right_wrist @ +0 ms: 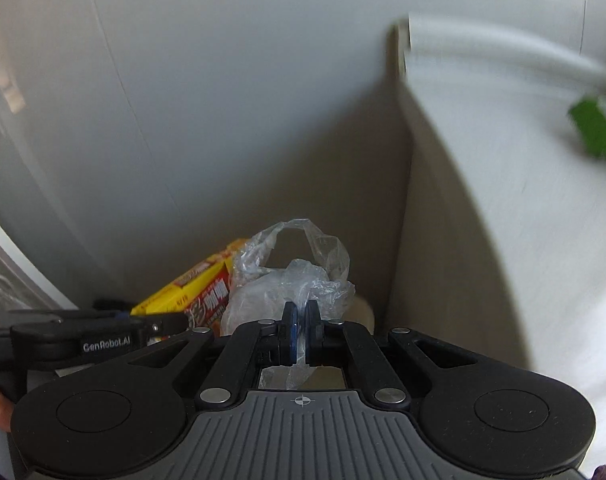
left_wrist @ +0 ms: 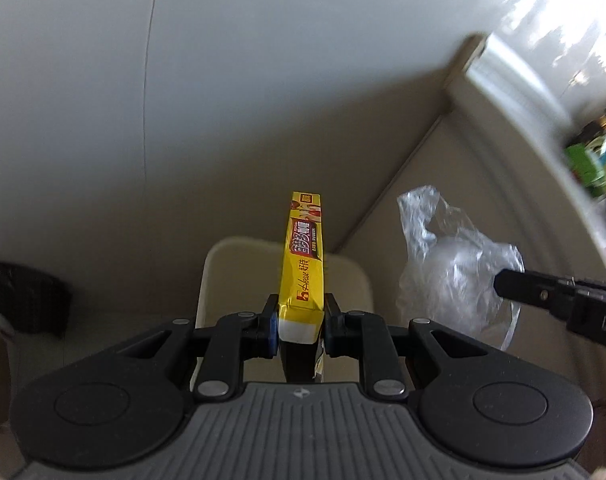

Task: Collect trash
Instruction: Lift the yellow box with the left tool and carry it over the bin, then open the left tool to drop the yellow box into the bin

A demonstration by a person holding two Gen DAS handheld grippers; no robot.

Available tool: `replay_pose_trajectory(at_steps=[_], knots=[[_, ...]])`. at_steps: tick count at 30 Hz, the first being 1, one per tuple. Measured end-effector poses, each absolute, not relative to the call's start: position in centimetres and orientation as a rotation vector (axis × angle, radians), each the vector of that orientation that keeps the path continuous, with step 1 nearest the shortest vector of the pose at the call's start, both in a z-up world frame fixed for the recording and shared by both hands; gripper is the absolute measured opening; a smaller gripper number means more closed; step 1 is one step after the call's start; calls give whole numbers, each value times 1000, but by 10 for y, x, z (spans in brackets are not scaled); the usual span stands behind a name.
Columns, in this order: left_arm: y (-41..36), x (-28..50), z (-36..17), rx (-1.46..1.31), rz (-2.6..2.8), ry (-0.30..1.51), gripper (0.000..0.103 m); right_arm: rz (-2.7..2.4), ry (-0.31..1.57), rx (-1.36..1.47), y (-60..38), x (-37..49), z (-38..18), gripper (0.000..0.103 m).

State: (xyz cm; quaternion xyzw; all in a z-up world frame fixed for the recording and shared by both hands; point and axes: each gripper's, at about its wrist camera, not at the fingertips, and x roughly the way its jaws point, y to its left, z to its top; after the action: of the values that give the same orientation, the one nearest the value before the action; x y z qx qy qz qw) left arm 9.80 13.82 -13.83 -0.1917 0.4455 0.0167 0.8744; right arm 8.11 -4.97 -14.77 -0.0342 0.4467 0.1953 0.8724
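Yellow snack box point(left_wrist: 305, 256) is clamped at its near end between the fingers of the left gripper point(left_wrist: 301, 322), its long axis pointing straight forward, away from the camera, above a cream bin point(left_wrist: 223, 268) set in a corner by a pale wall point(left_wrist: 263, 80). A crumpled clear plastic bag point(right_wrist: 287, 280) is pinched between the nearly closed fingers of the right gripper point(right_wrist: 301, 334). Only in the right wrist view is the box's broad printed face seen, beside the bag; the left gripper is seen there side-on and level. A blurred green package point(right_wrist: 599, 128) is visible at far right.
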Motion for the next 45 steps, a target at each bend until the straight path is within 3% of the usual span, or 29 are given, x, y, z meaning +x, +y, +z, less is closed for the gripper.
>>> replay_pose_trajectory(at_steps=[16, 19, 21, 23, 26, 39, 45], knots=[[118, 164, -193, -362, 89, 1124, 19, 340, 1117, -23, -44, 102, -208, 2], [117, 163, -198, -345, 91, 1134, 19, 346, 1118, -15, -39, 105, -210, 11], [114, 167, -199, -307, 89, 1143, 23, 346, 1121, -5, -39, 101, -209, 15], [102, 172, -199, -259, 102, 1155, 39, 346, 1120, 5, -37, 104, -207, 18], [92, 178, -195, -240, 99, 1158, 54, 335, 1119, 16, -40, 105, -206, 32], [92, 171, -183, -232, 82, 1170, 65, 348, 1135, -15, -31, 110, -207, 36], [106, 150, -196, -222, 69, 1163, 69, 353, 1133, -14, -33, 111, -209, 42]])
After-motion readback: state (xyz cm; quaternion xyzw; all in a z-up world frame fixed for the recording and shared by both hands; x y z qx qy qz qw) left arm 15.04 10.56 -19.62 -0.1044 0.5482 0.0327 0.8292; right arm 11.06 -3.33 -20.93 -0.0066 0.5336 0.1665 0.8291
